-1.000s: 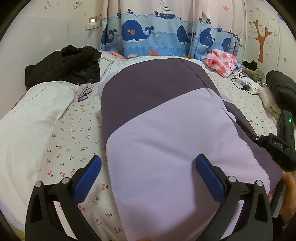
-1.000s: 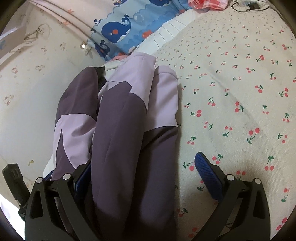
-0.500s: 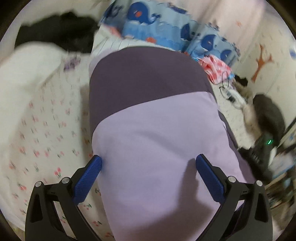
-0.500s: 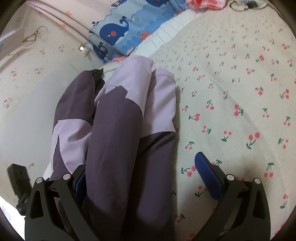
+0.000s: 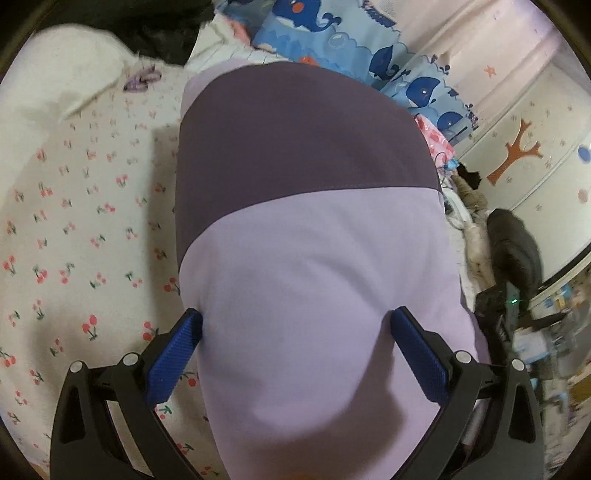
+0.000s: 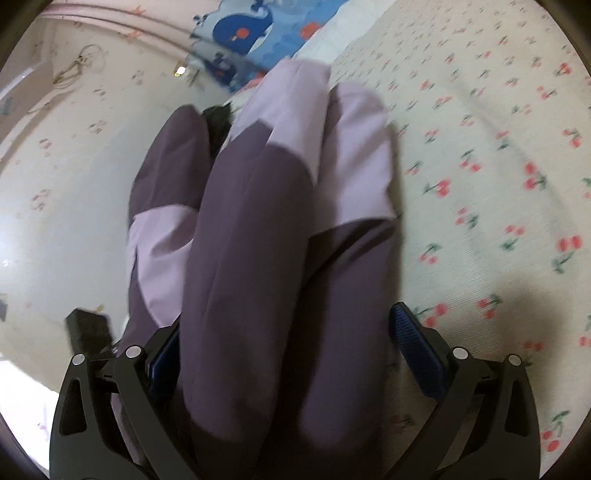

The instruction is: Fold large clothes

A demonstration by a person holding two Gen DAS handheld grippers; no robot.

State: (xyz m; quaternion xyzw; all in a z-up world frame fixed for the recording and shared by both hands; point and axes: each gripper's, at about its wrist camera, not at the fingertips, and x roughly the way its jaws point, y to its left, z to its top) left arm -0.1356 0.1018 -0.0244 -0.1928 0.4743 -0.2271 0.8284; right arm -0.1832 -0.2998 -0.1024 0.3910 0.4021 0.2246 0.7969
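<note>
Purple garment between the wide-spread fingers of left gripper and right gripper, both low over bedsheet.

Garment on bedsheet; pillow left; curtain behind, perhaps touching

One two-tone purple garment — pale lilac and dark plum panels — lies on one bed with a cherry-print sheet. Two tongs show, one per view: the left tongs and the right tongs, each with two blue-padded fingers. One whale-print curtain hangs at the back. One white pillow, one black garment behind it, one pink patterned cloth — and one orange tree sticker on the wall.
</note>
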